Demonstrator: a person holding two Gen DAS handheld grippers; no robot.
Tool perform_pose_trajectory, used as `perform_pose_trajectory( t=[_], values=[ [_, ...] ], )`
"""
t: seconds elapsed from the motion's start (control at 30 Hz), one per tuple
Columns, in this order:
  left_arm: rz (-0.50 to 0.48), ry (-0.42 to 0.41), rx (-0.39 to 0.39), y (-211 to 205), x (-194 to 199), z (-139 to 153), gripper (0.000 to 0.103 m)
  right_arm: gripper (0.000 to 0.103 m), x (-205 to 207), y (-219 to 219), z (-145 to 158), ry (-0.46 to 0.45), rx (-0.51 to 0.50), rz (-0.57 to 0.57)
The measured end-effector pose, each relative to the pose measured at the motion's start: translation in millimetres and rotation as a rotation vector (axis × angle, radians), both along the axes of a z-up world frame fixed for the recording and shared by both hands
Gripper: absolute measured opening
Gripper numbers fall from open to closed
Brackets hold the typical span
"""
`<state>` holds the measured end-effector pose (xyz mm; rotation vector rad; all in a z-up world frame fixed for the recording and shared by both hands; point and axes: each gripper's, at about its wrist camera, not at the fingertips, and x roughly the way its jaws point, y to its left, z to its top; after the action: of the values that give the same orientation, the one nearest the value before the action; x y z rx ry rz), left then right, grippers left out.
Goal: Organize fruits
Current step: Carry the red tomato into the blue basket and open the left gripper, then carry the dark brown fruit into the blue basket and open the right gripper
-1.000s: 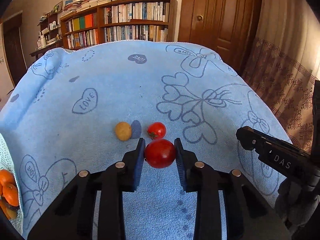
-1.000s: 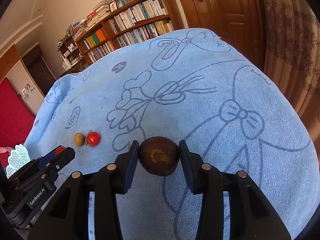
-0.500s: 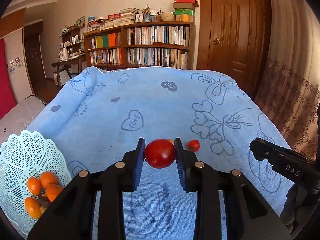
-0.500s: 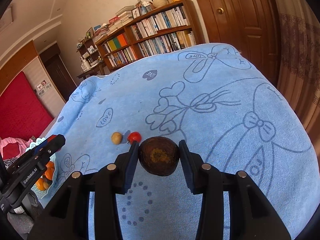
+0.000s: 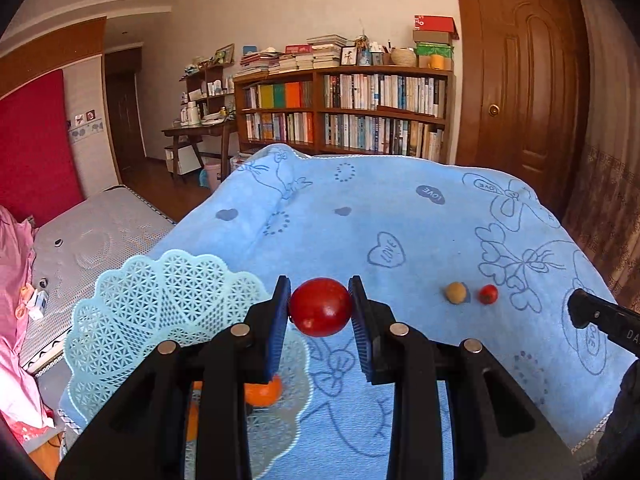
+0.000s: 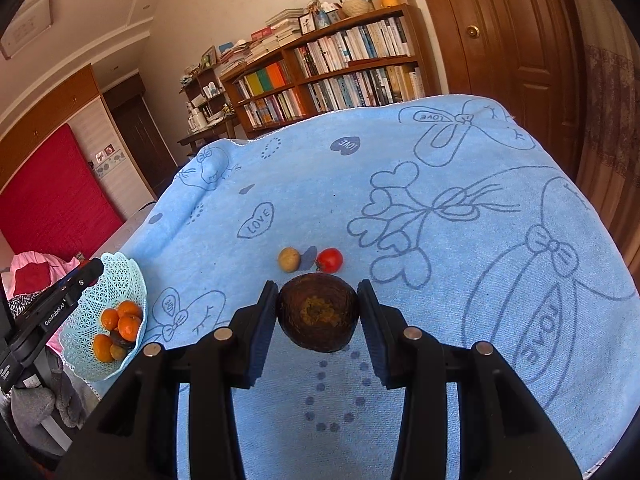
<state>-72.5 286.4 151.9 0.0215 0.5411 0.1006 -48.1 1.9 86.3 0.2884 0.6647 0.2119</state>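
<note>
My left gripper is shut on a large red tomato, held above the blue cloth just right of the pale blue lattice basket. Oranges lie in the basket under my left finger. My right gripper is shut on a dark brown round fruit above the cloth. On the cloth lie a small tan fruit and a small red tomato, side by side but apart. The right wrist view shows the basket at far left with several oranges, the left gripper's body above it.
A blue patterned cloth covers the table. A bed with pink bedding lies left of the table. A bookshelf and a wooden door stand behind. The right gripper's tip shows at the right edge of the left wrist view.
My left gripper has swung left with the red tomato, from over the two small fruits to beside the basket. The right gripper has lifted and drawn back with the brown fruit.
</note>
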Motion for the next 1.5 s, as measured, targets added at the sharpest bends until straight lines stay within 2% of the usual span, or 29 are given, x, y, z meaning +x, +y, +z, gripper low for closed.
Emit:
perform_pose_trajectory(
  t=[0.27, 0.5, 0.87, 0.93, 1.0, 1.07, 1.37, 1.43, 1.47, 1.5],
  values=[
    [0.139, 0.003, -0.006, 62.4, -10.9, -0.2, 0.031, 0.041, -7.3, 21.0, 3.2, -0.004, 0.0, 0.033],
    [0.155, 0.011, 0.044, 73.9, -17.8, -5.4, 0.031, 0.041, -11.6, 34.5, 7.6, -0.016, 0.018, 0.06],
    [0.176, 0.027, 0.03, 92.4, -22.7, -9.9, 0.033, 0.041, -9.9, 53.3, 7.8, -0.01, 0.028, 0.089],
    [0.184, 0.026, 0.026, 95.1, -23.3, -9.4, 0.045, 0.041, -10.3, 57.0, 8.0, -0.01, 0.024, 0.098],
    [0.207, 0.01, 0.028, 98.1, -25.5, -6.5, 0.072, 0.041, -10.5, 59.4, 7.7, -0.01, 0.023, 0.102],
    [0.232, -0.013, 0.027, 101.8, -30.4, -2.9, 0.081, 0.041, -10.8, 61.3, 7.2, -0.007, 0.023, 0.103],
    [0.24, -0.038, -0.013, 112.3, -38.8, 6.5, 0.083, 0.041, -12.7, 71.4, 9.4, -0.013, 0.01, 0.129],
    [0.235, -0.039, -0.032, 113.4, -39.8, 7.1, 0.089, 0.041, -10.0, 75.2, 11.2, -0.014, 0.008, 0.139],
    [0.239, -0.044, -0.038, 114.3, -40.7, 7.5, 0.096, 0.041, -8.2, 78.0, 12.7, -0.014, 0.007, 0.145],
    [0.248, -0.05, -0.04, 115.0, -41.8, 8.4, 0.097, 0.041, -5.8, 81.1, 14.3, -0.013, 0.009, 0.153]
  ],
)
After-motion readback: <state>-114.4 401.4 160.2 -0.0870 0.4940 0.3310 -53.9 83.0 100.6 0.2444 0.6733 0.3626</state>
